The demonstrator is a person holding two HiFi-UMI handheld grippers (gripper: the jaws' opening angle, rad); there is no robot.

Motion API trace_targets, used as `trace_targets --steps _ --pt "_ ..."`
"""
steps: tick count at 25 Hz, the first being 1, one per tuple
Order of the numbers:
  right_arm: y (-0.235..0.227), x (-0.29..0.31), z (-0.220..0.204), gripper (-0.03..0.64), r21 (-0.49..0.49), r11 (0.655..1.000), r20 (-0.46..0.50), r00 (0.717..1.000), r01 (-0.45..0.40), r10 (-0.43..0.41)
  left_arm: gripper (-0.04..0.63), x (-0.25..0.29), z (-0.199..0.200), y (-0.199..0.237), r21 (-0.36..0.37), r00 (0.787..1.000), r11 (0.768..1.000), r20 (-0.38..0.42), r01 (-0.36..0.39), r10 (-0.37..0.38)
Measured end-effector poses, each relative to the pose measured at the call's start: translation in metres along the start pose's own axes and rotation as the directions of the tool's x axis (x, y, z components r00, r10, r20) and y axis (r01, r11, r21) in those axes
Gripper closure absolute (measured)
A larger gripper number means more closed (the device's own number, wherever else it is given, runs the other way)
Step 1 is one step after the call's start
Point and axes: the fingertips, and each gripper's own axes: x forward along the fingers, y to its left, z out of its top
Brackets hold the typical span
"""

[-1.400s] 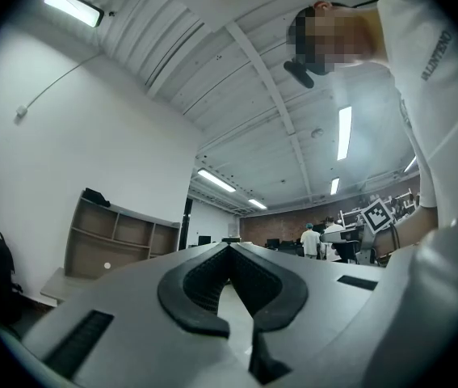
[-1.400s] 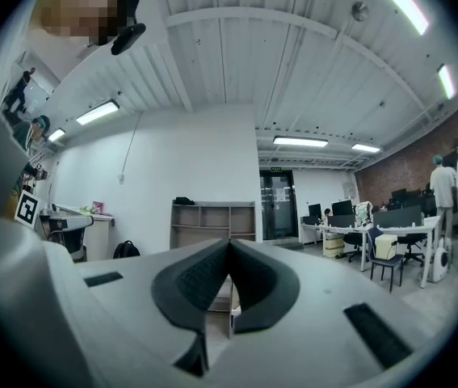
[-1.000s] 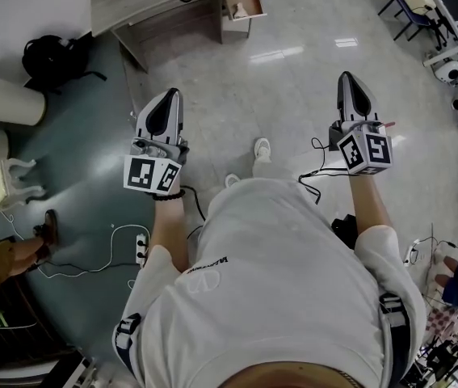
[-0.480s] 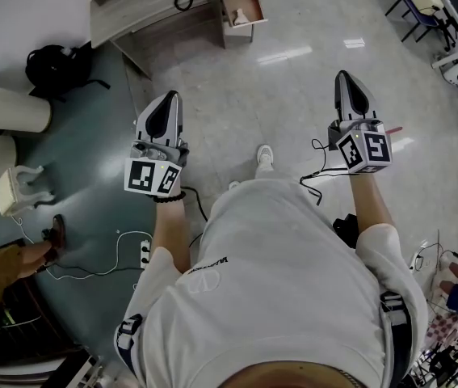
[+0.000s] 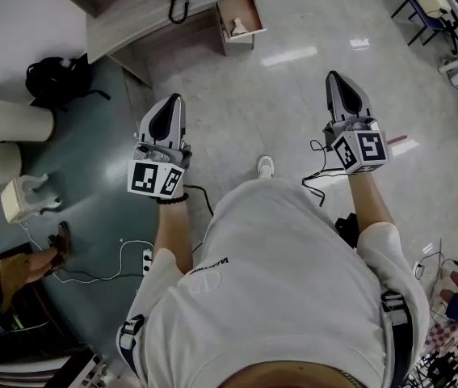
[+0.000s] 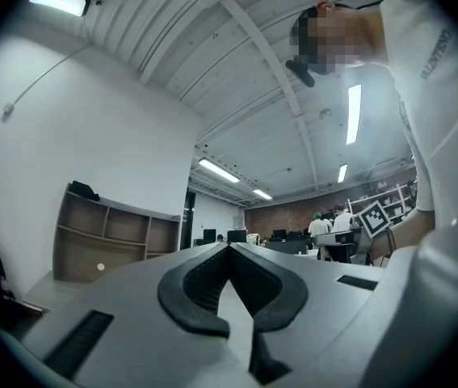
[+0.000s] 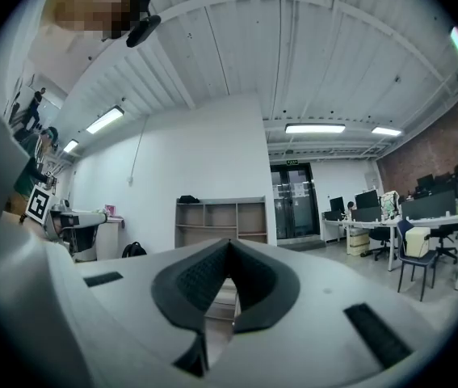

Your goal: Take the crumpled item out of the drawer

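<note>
Left gripper point(image 5: 170, 106): clenched, jaws meeting at the tips, nothing between them. Right gripper point(image 5: 338, 82): likewise clenched and empty. Both are over the floor point(image 5: 245, 95), well apart from the open drawer point(image 5: 254, 10). The pale crumpled item point(image 5: 237, 28) lies inside it.

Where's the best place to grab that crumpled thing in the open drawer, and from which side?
Probably its top, coming down from above: the crumpled item sits inside the open drawer, whose walls block the sides. It is too small here to pick a finer spot.
</note>
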Motion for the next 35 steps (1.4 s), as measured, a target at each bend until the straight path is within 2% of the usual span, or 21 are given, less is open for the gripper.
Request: trace_targets --steps 13,21,35 --pt "-0.074 0.059 -0.007 0.618 0.045 0.999 -0.004 1.0 -0.027 0.027 0.597 0.084 -0.007 0.003 0.032 0.999 0.999 -0.002 -0.041 0.041" --pt "-0.083 0.076 -0.015 0.618 0.056 0.998 -0.016 1.0 -0.021 0.022 0.597 0.098 -0.015 0.013 0.027 0.999 0.998 -0.015 -0.051 0.052" --pt "-0.078 0.134 -0.023 0.618 0.023 1.0 -0.046 0.999 -0.018 0.019 0.595 0.134 -0.037 0.075 0.028 0.997 0.996 -0.022 -0.08 0.08"
